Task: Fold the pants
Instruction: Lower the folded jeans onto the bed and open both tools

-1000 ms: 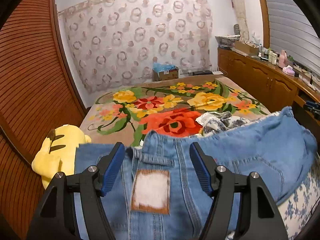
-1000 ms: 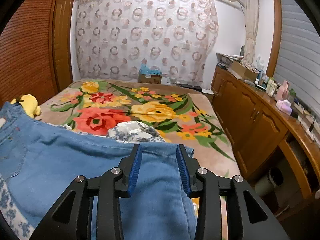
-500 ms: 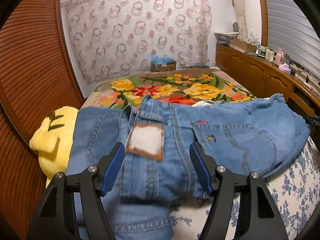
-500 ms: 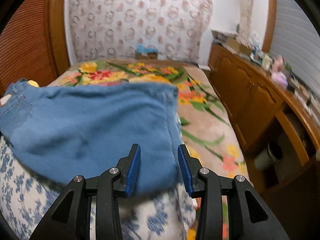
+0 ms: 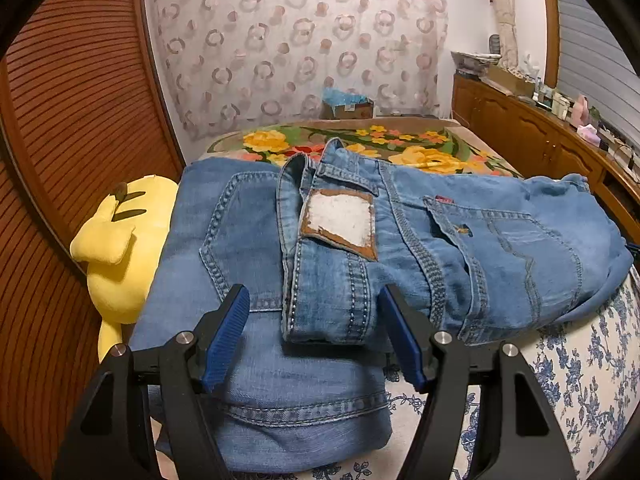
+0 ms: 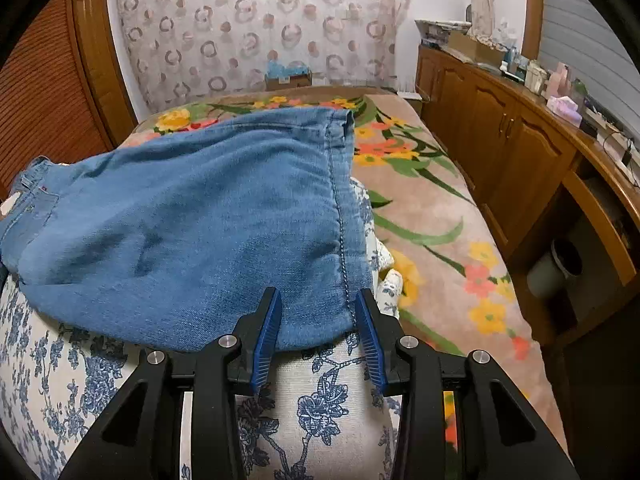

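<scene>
The pants point(image 5: 360, 248) now lie folded on the bed point(image 6: 328, 400), just ahead of both tools. A second ago they hung higher. Left tool point(image 5: 316, 332) and right tool point(image 6: 318, 332) are spread, holding nothing. This fold looks done.

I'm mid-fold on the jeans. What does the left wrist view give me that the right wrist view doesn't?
Left wrist only: the waistband with its leather patch, a back pocket, a yellow plush toy, and the left gripper open around the folded waistband end.

Right wrist only: the plain denim leg end with its side seam, and the right gripper open at that edge.

Both: the jeans, the blue floral quilt, and the flowered blanket.
</scene>
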Action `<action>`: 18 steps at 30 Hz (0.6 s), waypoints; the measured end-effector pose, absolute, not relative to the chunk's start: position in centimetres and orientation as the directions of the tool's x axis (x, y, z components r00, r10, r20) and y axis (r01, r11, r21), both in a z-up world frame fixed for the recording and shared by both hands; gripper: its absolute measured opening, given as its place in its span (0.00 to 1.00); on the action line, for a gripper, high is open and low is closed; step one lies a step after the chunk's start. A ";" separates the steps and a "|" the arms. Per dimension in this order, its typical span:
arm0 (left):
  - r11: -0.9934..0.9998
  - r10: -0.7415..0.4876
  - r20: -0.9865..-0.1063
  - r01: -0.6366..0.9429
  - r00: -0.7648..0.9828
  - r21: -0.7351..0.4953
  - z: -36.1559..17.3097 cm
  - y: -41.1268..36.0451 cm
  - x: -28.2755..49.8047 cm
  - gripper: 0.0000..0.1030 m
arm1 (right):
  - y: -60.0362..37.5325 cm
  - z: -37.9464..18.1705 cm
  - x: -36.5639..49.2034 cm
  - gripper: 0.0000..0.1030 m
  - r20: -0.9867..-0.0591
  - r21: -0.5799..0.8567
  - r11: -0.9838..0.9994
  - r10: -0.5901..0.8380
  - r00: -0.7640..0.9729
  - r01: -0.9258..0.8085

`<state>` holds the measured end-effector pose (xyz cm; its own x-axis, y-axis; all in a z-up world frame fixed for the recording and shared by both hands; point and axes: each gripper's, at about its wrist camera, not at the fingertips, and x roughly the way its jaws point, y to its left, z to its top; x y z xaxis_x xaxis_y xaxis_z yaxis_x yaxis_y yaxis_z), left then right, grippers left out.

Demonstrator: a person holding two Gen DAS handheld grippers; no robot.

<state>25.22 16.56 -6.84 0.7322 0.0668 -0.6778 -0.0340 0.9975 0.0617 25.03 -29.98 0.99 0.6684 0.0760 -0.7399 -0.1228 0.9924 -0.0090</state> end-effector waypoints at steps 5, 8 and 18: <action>0.997 0.067 -0.688 -0.029 0.723 0.066 -7.4 16.4 25.7 0.66 | -29.3 1.0 25.1 0.40 -0.739 -0.033 0.992 0.058 0.671 -0.122; 0.998 0.064 -0.692 -0.032 0.719 0.059 -7.7 16.6 25.9 0.66 | -28.6 0.8 24.6 0.40 -0.732 -0.064 0.991 0.034 0.680 -0.118; 0.998 0.054 -0.694 -0.031 0.718 0.046 -8.0 16.8 26.1 0.65 | -27.4 0.7 23.8 0.09 -0.731 -0.078 0.978 0.075 0.678 -0.193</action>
